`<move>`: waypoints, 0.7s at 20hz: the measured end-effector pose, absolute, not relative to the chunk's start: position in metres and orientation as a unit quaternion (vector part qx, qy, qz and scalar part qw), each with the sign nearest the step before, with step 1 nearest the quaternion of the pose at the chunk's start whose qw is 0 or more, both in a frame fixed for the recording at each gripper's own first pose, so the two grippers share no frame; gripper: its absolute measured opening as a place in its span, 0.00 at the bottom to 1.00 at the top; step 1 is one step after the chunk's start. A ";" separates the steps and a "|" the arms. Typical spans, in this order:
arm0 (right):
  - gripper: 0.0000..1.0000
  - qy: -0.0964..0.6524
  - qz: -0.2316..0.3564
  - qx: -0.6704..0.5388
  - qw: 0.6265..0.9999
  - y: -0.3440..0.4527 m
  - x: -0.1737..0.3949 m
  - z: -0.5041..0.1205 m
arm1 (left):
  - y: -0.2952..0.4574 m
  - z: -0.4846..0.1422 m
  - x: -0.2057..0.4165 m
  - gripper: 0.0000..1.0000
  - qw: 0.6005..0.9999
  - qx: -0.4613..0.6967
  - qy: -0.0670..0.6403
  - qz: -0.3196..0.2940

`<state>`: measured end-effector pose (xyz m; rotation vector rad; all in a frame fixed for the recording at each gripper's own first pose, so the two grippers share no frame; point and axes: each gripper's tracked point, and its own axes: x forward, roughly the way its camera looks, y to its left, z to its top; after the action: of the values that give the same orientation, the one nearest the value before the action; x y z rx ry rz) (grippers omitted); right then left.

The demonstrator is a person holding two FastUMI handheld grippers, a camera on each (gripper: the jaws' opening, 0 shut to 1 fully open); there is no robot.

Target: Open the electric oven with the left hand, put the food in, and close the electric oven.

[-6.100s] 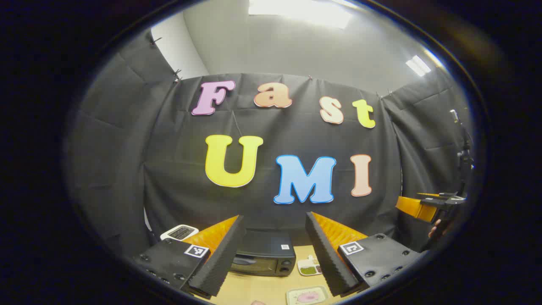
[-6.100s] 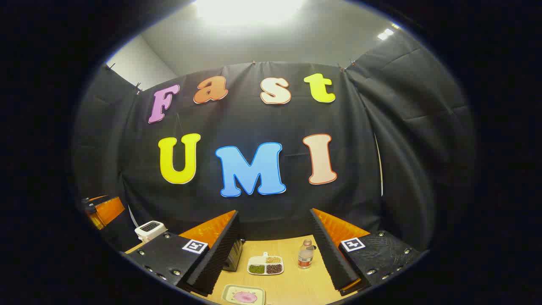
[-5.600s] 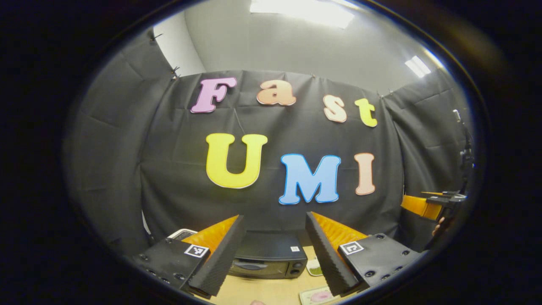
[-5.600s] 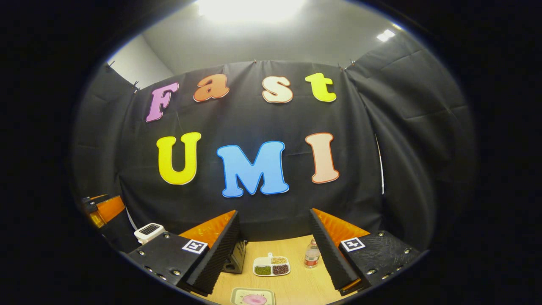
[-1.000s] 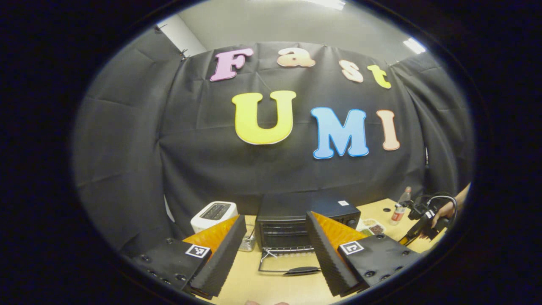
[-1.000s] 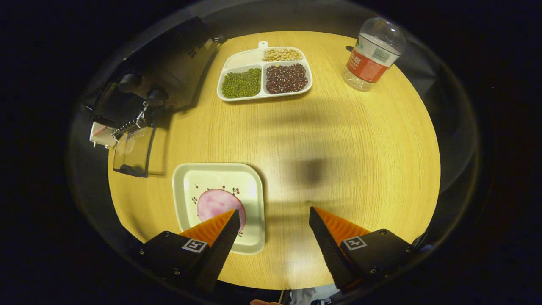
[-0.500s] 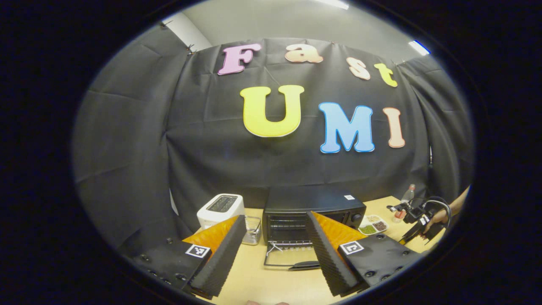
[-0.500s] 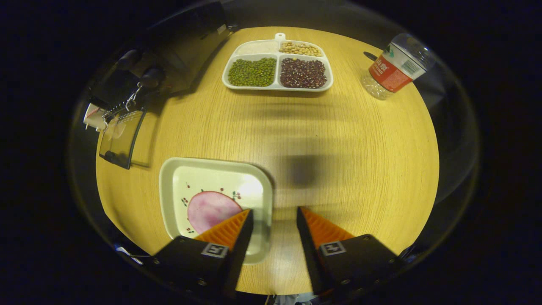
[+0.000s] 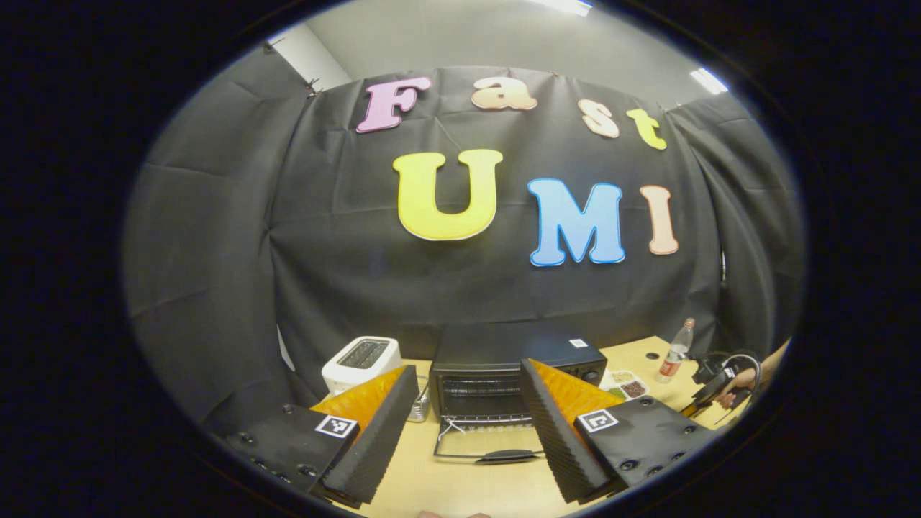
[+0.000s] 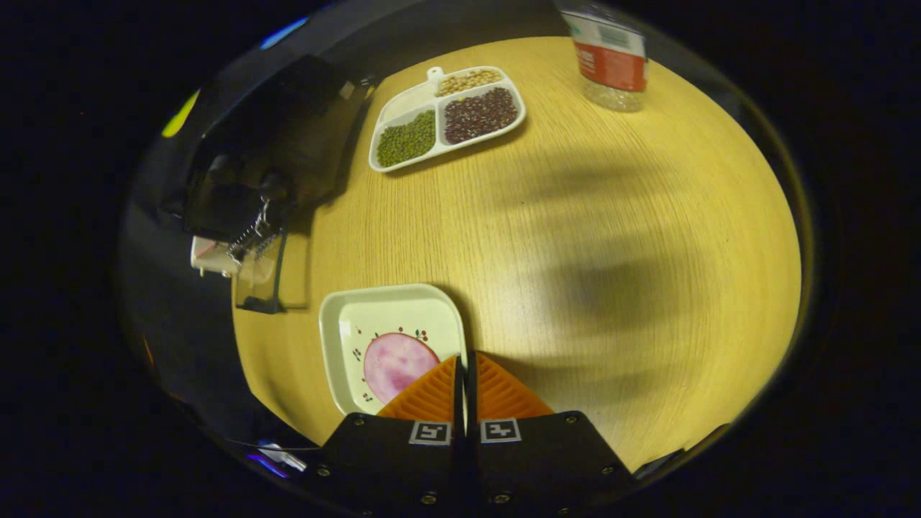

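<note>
Your right gripper [image 10: 464,363] is pointing down at the surface [image 10: 611,237], and its jaws are pressing together on the right rim of the plate [image 10: 338,316], one finger inside the rim and one outside. The plate is sitting flat on the surface at the near left of the right gripper view, just in front of the oven's lowered door [image 10: 257,273]. It is a pale square plate with rounded corners and small red-and-green sprigs printed on it, and the food [image 10: 396,363] is lying in it: a flat, round pink slice, partly under the inner finger.

Your left gripper [image 9: 468,403] is hovering with its jaws wide apart, holding nothing. Between them, in the left gripper view, the oven [image 9: 514,367] is standing at the back of the surface: a black box with its door [image 9: 486,446] folded down flat toward you, the rack showing inside and knobs on its right side. The door's dark handle is lying along its near edge.

A white toaster [image 9: 360,360] is standing just left of the oven. A divided tray [image 10: 446,119] of green, dark red and tan beans is sitting right of the oven, and a bottle [image 10: 608,61] with a red label is standing farther right. In the left gripper view your right hand [image 9: 734,380] is showing at the far right edge.
</note>
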<state>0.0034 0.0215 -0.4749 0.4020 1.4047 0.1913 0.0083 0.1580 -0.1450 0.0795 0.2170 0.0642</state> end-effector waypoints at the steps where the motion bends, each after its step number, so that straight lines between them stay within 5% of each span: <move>1: 0.00 0.632 0.097 0.210 0.740 0.023 0.003 -0.476 | 0.158 -0.142 0.007 0.95 0.993 0.043 0.108 0.035; 9: 0.01 0.579 0.168 0.356 0.714 0.041 -0.026 -0.471 | 0.150 -0.119 -0.001 1.00 0.992 0.038 0.103 0.057; 14: 0.01 0.534 0.154 0.442 0.704 0.053 -0.032 -0.452 | 0.133 -0.110 -0.001 0.95 0.994 0.035 0.093 0.044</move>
<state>-0.0318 0.0531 -0.4521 0.9837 1.1883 0.3434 -0.0010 0.1326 -0.1100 0.0695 0.1868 0.0881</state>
